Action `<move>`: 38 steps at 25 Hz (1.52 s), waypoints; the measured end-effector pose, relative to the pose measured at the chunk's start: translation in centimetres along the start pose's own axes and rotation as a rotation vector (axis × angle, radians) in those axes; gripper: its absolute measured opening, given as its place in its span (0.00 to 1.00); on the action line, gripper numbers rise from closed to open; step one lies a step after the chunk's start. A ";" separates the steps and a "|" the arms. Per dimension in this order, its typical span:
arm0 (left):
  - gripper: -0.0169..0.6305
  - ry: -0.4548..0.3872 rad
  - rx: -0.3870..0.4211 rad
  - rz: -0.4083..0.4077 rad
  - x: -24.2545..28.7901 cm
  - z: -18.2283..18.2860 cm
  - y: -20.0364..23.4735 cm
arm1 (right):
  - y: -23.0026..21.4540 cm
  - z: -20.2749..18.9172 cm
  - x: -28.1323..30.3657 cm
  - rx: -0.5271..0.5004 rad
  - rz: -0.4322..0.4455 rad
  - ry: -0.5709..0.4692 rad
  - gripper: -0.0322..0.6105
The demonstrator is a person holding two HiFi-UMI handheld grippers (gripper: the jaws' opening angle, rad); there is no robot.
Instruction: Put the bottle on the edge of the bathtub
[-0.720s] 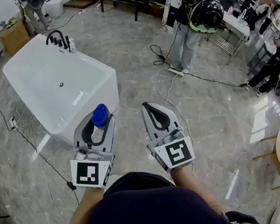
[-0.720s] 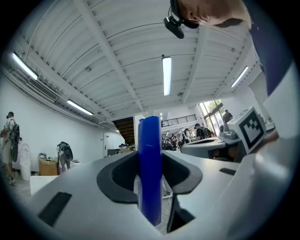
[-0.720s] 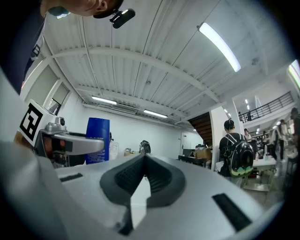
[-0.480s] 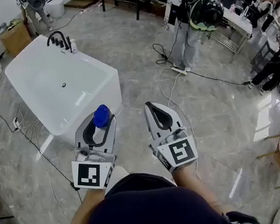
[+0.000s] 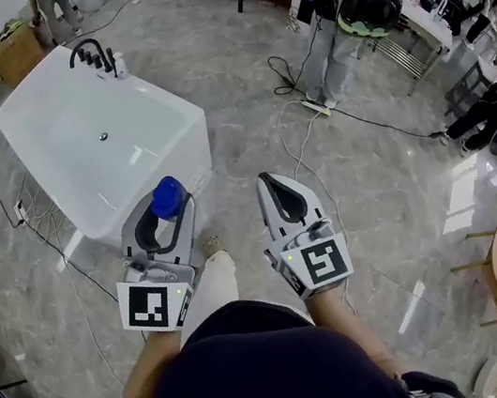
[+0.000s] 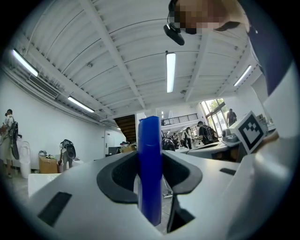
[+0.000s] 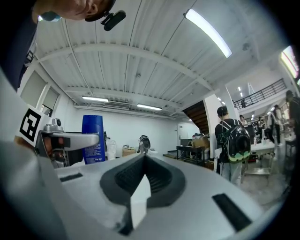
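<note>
- Blue all over, the bottle (image 5: 167,198) stands upright with a rounded top, a slim profile and pale print on its side.
- It is held just outside the near end of the white bathtub (image 5: 174,154), above the floor, not on the rim.
- The left gripper (image 5: 169,205) is clamped on the bottle.
- The right gripper (image 5: 270,180), further out from the bathtub, has its jaws together with nothing in them.
- Black taps (image 5: 93,54) sit at the bathtub's far end.

You are looking at no word or number that can be read. In the right gripper view the bottle (image 7: 93,139) is showing a label of pale print, too small to make out. The square markers (image 5: 150,307) are carrying only black-and-white patterns, not lettering.
</note>
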State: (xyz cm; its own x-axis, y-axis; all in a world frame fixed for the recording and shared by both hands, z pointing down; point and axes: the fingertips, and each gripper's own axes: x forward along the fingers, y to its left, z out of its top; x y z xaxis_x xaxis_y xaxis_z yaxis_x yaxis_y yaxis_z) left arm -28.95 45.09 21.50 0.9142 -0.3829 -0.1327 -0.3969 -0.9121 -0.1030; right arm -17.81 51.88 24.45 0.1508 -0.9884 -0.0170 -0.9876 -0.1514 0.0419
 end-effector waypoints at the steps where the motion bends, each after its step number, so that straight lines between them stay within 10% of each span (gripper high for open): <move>1: 0.26 0.003 -0.010 0.001 0.8 -0.4 0.8 | -0.3 -0.1 1.0 -0.003 -0.001 0.002 0.05; 28: 0.26 0.023 -0.018 0.076 25.0 -6.6 17.3 | -13.3 -1.5 29.9 -0.018 0.077 0.020 0.05; 38: 0.26 0.028 -0.010 0.236 29.4 -7.9 24.4 | -13.4 -2.0 41.0 -0.027 0.248 0.038 0.05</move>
State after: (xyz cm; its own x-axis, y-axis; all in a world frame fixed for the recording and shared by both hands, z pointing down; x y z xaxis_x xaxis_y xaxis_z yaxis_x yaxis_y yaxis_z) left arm -11.17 10.42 22.89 0.7979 -0.5898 -0.1242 -0.5996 -0.7979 -0.0628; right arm 1.72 13.40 25.18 -0.0942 -0.9950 0.0345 -0.9931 0.0963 0.0667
